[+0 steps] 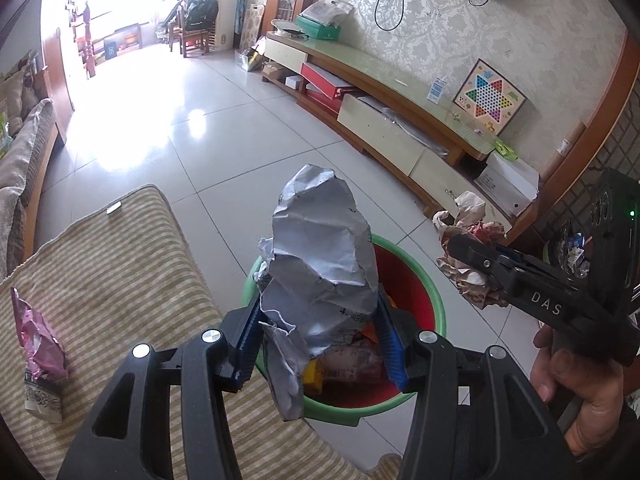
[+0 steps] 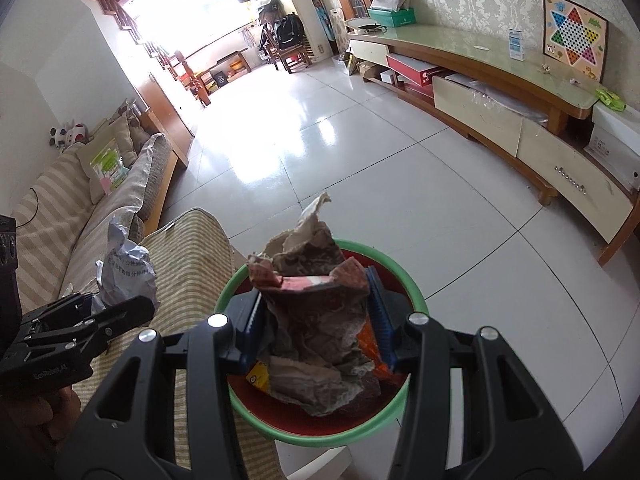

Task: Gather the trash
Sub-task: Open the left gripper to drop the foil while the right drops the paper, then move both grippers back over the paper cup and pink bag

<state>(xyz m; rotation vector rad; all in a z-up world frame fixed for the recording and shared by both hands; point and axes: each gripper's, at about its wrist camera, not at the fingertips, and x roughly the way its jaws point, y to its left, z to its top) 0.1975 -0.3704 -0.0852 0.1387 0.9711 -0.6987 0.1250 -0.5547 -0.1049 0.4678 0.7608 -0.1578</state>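
Below both tools I see a red bin with a green rim [image 2: 362, 249], standing on the tiled floor just beside the striped sofa cushion [image 1: 120, 264] and holding orange and yellow wrappers. My left gripper [image 1: 318, 330] is clamped on a crumpled grey-white paper [image 1: 320, 256], its long axis upright over the bin. My right gripper [image 2: 314, 316] is clamped on a crumpled brown wrapper [image 2: 312, 320], also upright above the bin's mouth; a pink snack bag [image 1: 40, 344] lies on the cushion.

Glossy white tile floor [image 2: 360, 152], glare from bright far window [image 2: 192, 12]. Striped sofa [image 2: 60, 216] along left. Long wooden TV cabinet [image 2: 480, 80] against patterned wallpaper [image 1: 440, 20]. Wooden staircase [image 2: 120, 20] beyond.
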